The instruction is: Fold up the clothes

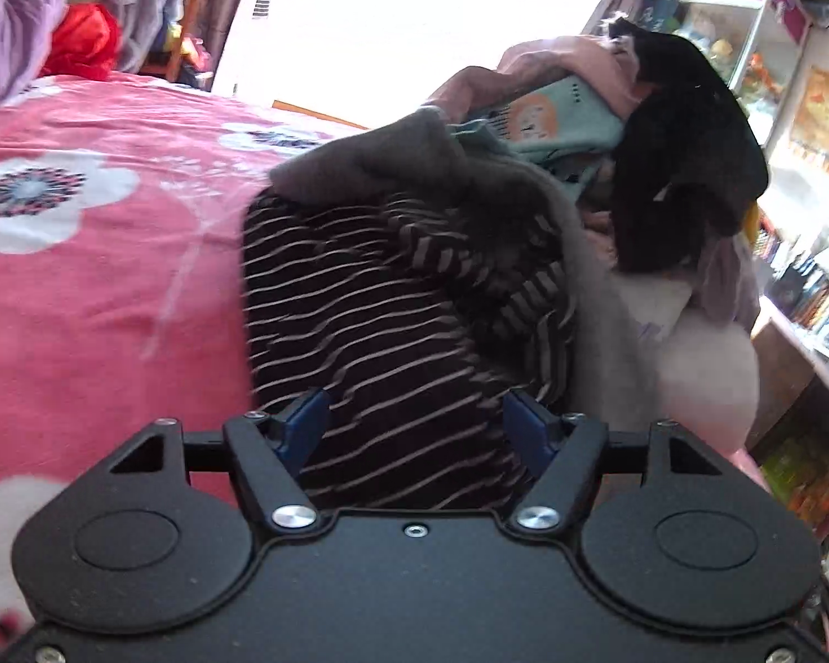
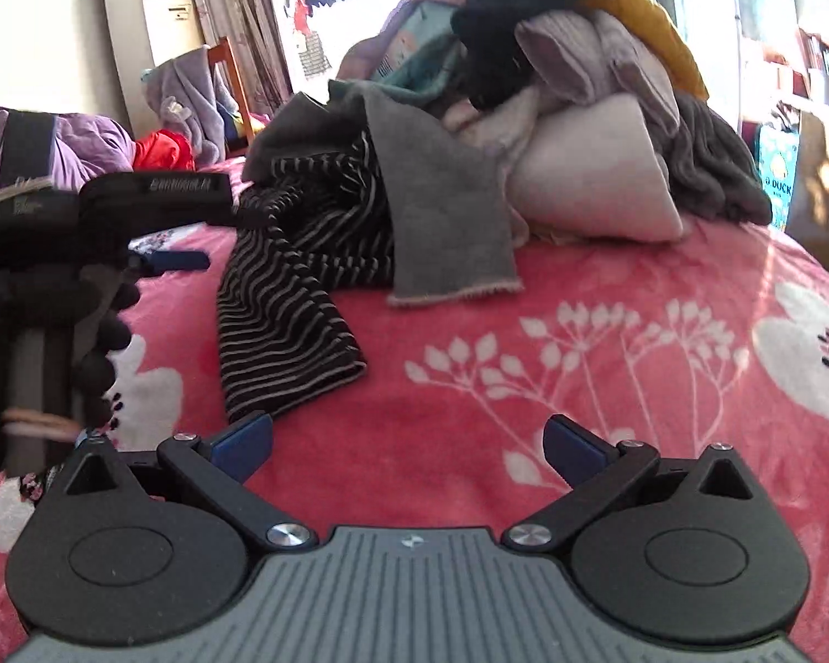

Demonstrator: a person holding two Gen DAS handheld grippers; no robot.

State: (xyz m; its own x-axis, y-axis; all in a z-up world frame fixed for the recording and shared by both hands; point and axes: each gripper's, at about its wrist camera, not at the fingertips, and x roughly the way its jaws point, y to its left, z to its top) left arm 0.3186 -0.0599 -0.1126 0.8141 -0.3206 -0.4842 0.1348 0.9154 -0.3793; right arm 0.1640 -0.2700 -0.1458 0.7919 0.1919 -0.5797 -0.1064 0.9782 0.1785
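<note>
Left gripper (image 1: 414, 420), fingers apart, is hovering over the crumpled striped knit top (image 1: 392, 331); right gripper (image 2: 406, 442), fingers apart, is hovering above fleecy pink blanket (image 2: 608, 364); heaped clothes pile (image 2: 580, 110) behind.

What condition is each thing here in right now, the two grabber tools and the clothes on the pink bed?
Left gripper: open, over the striped cloth.
Right gripper: open, empty, above the bedspread.
Dark striped knit garment: crumpled, unfolded, one end trailing toward the camera.
Grey fleece garment: unfolded, draped over the striped one.
Pile of mixed clothes: heaped, unsorted.
Pink floral bedspread: spread flat.
</note>
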